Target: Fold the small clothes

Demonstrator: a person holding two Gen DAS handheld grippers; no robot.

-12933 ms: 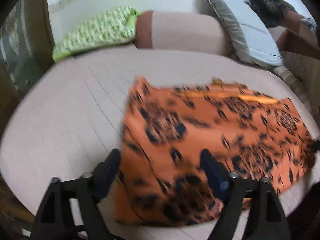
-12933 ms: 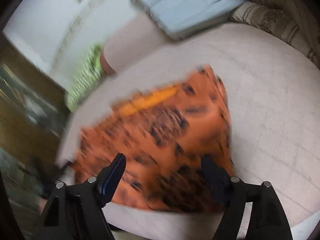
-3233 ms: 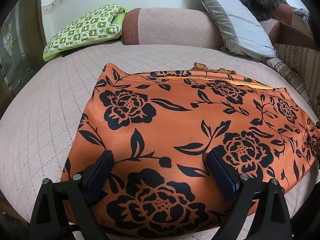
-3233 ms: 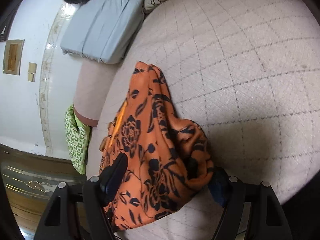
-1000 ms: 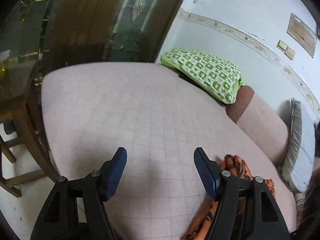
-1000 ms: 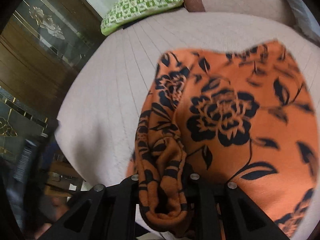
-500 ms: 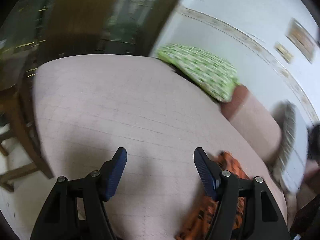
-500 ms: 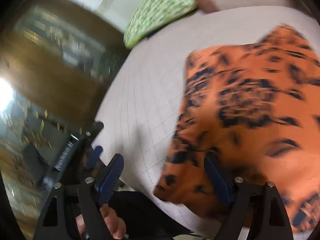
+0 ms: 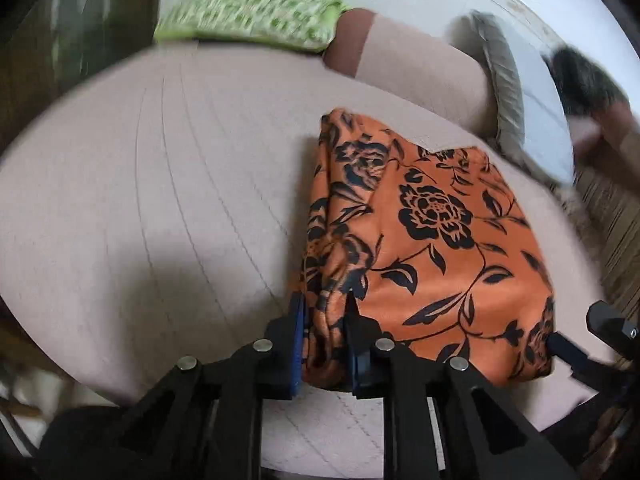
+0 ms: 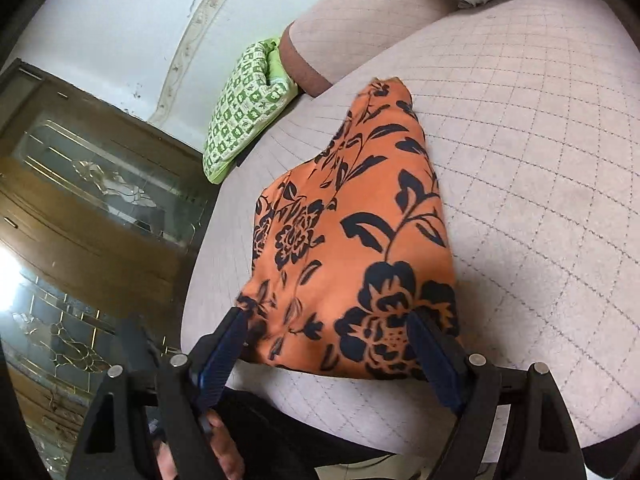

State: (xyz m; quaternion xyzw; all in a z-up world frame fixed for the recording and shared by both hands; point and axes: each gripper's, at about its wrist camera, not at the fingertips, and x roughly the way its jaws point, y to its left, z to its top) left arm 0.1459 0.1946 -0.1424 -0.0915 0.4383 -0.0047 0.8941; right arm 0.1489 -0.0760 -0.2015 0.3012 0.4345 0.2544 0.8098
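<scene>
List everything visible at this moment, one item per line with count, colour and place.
garment: one, orange with black flowers, folded on the bed.
bed: one, pale pink quilted cover.
green pillow: one, green and white check, far edge.
bolster: one, pink with brown end, beside it.
grey pillow: one, against the wall.
wooden cabinet: one, brown, glass-fronted, beside the bed.
left gripper: black, closing on the garment's bunched edge.
right gripper: black, open, straddling the garment's near corner.

Bed (image 9: 140, 200) bare leftward (pillows (image 9: 248, 20) behind)
</scene>
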